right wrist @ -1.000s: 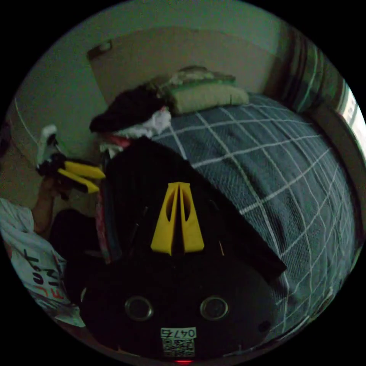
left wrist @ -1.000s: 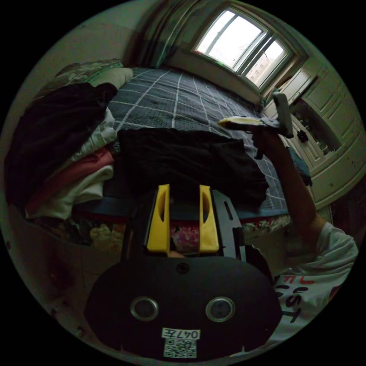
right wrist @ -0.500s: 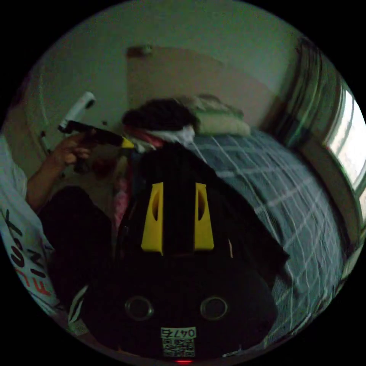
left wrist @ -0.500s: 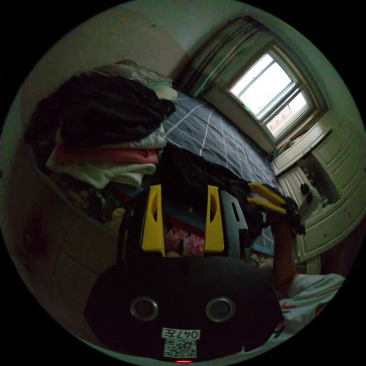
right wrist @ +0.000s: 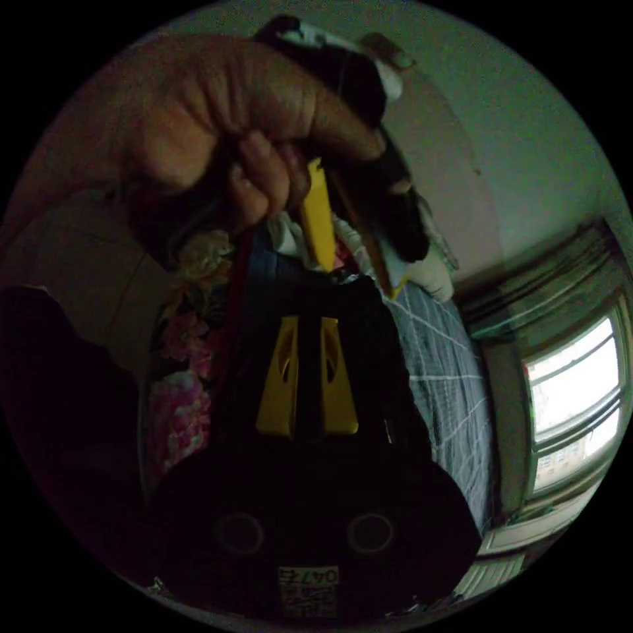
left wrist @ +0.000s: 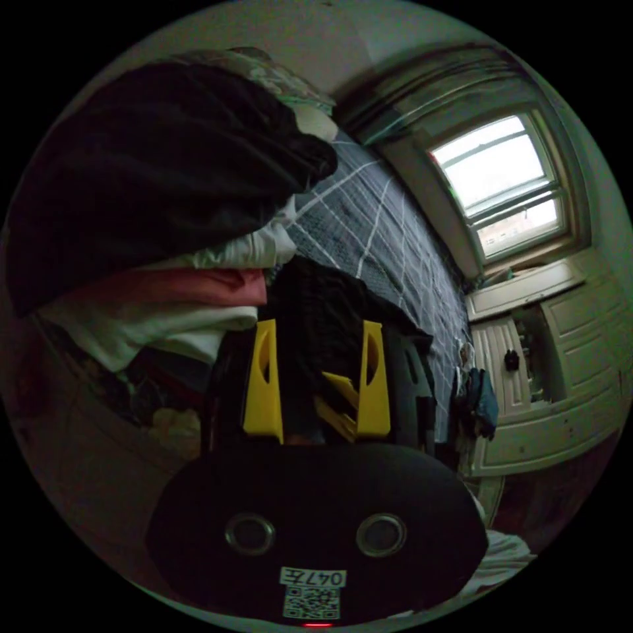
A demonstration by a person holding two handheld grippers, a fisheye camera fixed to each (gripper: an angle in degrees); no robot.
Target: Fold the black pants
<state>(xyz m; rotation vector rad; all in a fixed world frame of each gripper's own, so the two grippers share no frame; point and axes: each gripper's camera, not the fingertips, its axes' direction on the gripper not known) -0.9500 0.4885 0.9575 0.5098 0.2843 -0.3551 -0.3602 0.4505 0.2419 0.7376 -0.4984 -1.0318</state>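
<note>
**Both grippers at the near edge of the black pants; neither grip confirmed**

The black pants (left wrist: 326, 300) lie folded on the bed (left wrist: 389, 244), on its dark checked cover, at the edge nearest the person and just beside a stack of clothes (left wrist: 165, 264). The stack is topped by a large black garment, with white and pink layers beneath.

In the left gripper view, the left gripper (left wrist: 320, 330) stands with its yellow jaws well apart, the pants' edge lying between and beyond them. The jaws do not press on the cloth. The right gripper (left wrist: 337, 402) crosses low between those jaws, its two yellow tips showing a narrow gap.

In the right gripper view, the right gripper (right wrist: 308, 323) has its jaws close together with a slim dark gap between them, set against the black cloth of the pants (right wrist: 343, 310). The scene is too dark to tell whether fabric is caught in that gap. Above it, the left hand (right wrist: 217, 125) holds the left gripper (right wrist: 353, 277), whose yellow jaws point down toward the pants' edge.

A window (left wrist: 508, 181) is lit beyond the bed, with pale cabinets (left wrist: 560, 369) beside it. A floral cloth (right wrist: 181, 356) hangs along the bed's side.
</note>
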